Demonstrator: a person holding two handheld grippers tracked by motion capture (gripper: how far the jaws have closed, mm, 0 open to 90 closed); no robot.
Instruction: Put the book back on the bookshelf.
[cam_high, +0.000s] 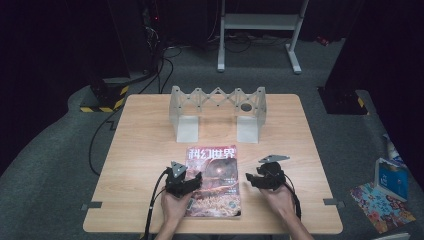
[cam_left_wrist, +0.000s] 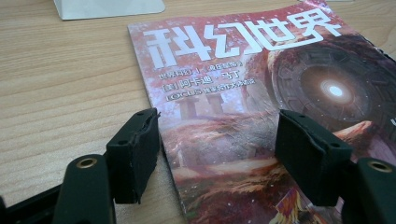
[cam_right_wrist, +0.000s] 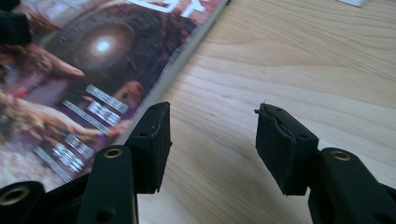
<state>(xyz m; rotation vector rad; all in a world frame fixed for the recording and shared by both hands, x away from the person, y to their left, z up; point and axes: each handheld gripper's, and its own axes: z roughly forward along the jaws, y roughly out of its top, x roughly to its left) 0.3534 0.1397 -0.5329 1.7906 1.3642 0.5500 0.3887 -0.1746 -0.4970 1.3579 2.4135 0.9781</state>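
- High view: magazine (cam_high: 214, 181) lies flat and closed on the bench (cam_high: 145, 150), before the rack (cam_high: 218, 112).
- Left hand-held gripper (cam_left_wrist: 217, 140) straddles its left edge, jaws wide, gripping nothing.
- Right hand-held gripper (cam_right_wrist: 212, 135) gapes beside its right edge; lifting remains, I judge.

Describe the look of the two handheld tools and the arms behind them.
Both are black two-jaw devices. The left tool and right tool each carry a grey three-cornered plate on top and trail a black cable toward the person. Their jaws end in blocky black pads with worn, ragged edges, mounted on arms with brass-coloured rivets. The forearms are bare, with no sleeves visible.
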